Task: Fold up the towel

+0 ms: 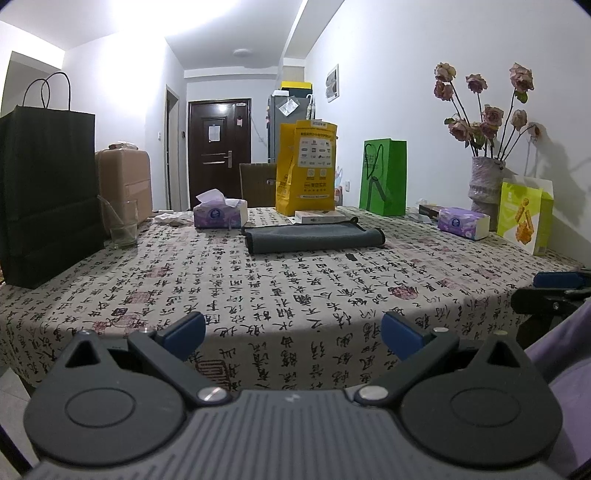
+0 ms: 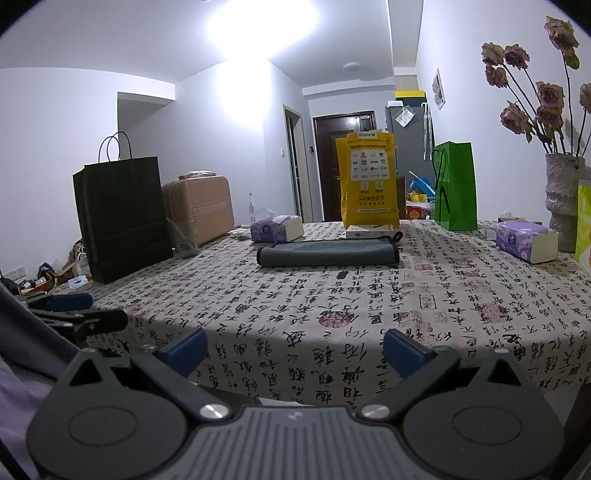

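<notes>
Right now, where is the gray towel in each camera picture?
Left wrist view: the gray towel lies on the tablecloth just above the picture's middle, far beyond the left gripper.
Right wrist view: the towel lies near the middle, slightly right, beyond the right gripper.
Shared landmark: the yellow bag stands right behind it in both.

We see a strong ceiling light (image 2: pixel 262 29) blown out to a white glare at the top of both views, washing the near walls pale while the far hallway stays dim. A broad soft shadow lies across the near edge of the desk (image 1: pixel 280 343), and the dried flowers (image 1: pixel 487 110) cast a faint shadow on the wall behind them. Both fisheye views bend straight lines outward and darken to black at the corners; the colour runs cool and bluish, with detail fairly sharp mid-frame.
</notes>
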A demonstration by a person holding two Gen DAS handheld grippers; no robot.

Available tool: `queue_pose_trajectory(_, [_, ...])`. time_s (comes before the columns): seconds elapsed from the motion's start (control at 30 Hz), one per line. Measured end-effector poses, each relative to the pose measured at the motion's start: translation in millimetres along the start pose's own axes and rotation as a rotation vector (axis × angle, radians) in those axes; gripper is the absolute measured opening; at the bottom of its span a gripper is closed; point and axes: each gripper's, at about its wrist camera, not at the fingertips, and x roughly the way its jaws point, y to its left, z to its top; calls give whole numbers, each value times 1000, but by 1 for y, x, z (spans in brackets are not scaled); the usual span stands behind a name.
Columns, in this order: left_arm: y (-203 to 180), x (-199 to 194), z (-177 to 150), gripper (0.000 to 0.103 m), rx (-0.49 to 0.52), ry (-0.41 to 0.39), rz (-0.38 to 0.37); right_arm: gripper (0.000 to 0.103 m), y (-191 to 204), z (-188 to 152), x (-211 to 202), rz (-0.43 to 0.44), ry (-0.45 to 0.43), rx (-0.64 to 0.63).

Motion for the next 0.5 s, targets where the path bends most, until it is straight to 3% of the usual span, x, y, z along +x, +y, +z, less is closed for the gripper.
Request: queue_pose_trajectory(0.5, [1, 0, -1, 103, 4, -6, 1, 102, 0, 0, 0, 1, 0, -1])
